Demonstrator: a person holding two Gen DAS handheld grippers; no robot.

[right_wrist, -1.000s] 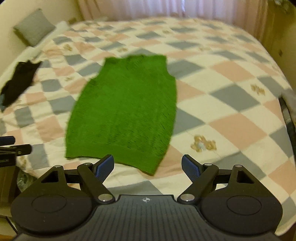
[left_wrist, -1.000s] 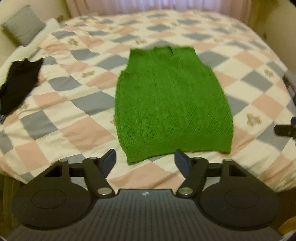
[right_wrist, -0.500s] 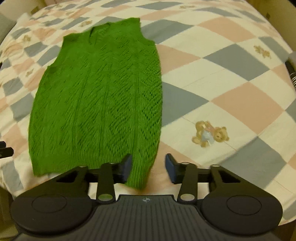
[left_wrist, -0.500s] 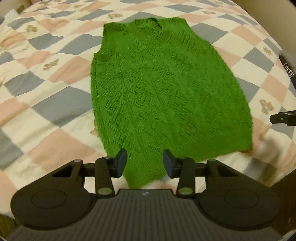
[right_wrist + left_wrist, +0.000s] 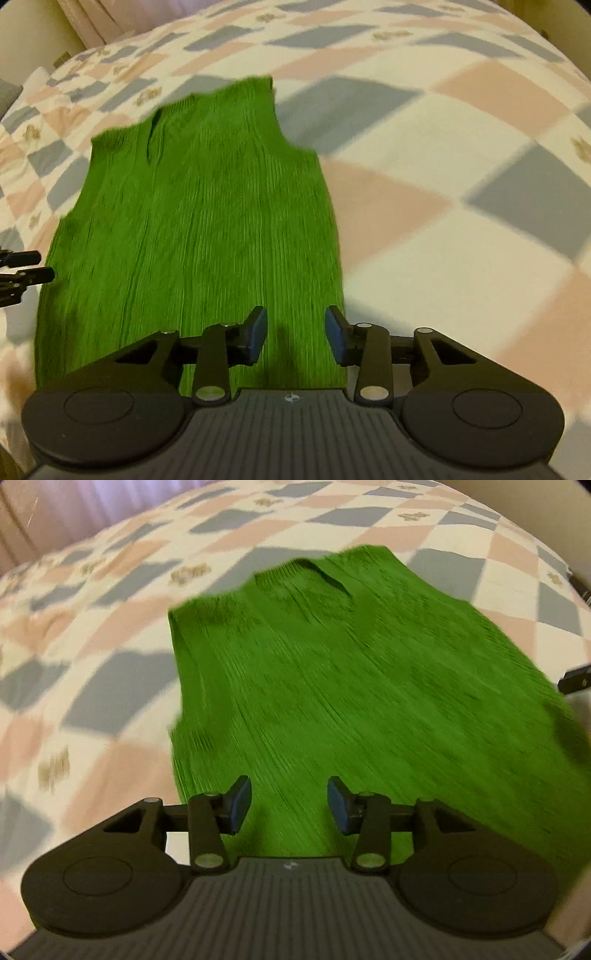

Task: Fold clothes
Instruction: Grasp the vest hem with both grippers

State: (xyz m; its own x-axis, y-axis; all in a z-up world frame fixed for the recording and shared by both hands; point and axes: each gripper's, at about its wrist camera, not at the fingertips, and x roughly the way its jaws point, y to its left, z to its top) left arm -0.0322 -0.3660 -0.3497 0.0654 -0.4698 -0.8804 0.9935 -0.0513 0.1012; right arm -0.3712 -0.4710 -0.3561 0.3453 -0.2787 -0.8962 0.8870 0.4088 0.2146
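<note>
vest (image 5: 332, 686): flat on quilt (image 5: 461, 184), unfolded
left gripper (image 5: 289, 805): part open over vest hem, empty
right gripper (image 5: 295, 334): same

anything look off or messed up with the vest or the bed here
Nothing stands out. The green knitted sleeveless vest lies flat on the checked pink, grey and white quilt, neck end away, without visible bunching or damage, though motion blur hides fine detail. The left gripper and right gripper are open over its hem.

Checkered quilt (image 5: 424, 206), pink, grey, cream squares, small bear motifs; curtain (image 5: 96, 22) at back.
</note>
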